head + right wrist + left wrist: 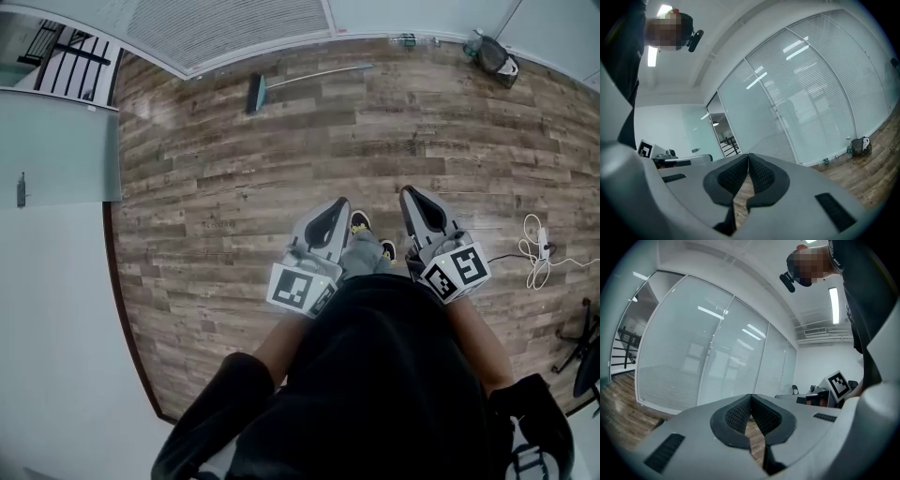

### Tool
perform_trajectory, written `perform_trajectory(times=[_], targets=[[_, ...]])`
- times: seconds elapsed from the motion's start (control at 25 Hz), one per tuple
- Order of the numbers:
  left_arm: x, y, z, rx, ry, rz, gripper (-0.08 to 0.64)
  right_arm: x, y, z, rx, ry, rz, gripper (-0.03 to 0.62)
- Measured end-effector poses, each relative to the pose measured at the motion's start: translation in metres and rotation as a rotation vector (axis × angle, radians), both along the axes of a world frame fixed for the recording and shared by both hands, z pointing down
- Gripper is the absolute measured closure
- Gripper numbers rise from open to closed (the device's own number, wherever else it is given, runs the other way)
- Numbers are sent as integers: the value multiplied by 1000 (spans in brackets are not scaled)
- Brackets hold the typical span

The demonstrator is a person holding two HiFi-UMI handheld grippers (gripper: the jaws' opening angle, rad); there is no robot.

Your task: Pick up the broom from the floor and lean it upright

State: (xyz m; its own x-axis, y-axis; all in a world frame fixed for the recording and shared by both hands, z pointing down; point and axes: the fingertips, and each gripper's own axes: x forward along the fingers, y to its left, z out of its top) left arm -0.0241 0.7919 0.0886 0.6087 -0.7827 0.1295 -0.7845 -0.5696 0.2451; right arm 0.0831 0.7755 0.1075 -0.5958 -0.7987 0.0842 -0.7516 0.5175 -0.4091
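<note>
Stretching across most of the head view is a wood-plank floor (234,187), bounded on its far side by a glass wall with blinds (225,28). The person's dark-clad torso (375,375) fills the lower middle. The left gripper (336,211) and right gripper (415,202) point forward side by side above the person's shoes (360,222), each with its jaws closed tip to tip and nothing between the pads. The broom (309,77) lies flat on the floor near the glass wall, well apart from both grippers, its head to the left and its handle running right. A dark bag (492,56) sits by the wall at far right, and a white cable (539,248) lies looped on the floor at the right.
</note>
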Motion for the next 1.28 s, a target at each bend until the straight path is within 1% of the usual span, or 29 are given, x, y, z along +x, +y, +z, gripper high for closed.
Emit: perform_trajectory(times=[0.24,0.36,0.48,0.64,0.84,1.08,1.28], targets=[[-34,-55,5,24,14,-1,537,-28,-53,-13,49,20,-19,574],[-46,-74,12,11,13,3,537,-35,-67,-9,35,28,-10,574],[-51,-87,14,13,13,14,537,-43,-74,-6,24,43,-21,574],[-54,-103,15,9,15,25,537,-49,-87,-1,-1,44,-20,574],[-55,-119,19,-9,17,18,537,-50,-103,-2,2,45,-26,574],[-42,-145,19,-22,13,31,537,-40,-128,1,-20,28,-24,574],[-28,-179,12,-6,4,26,537,-27,-156,-1,-13,1,-32,575]])
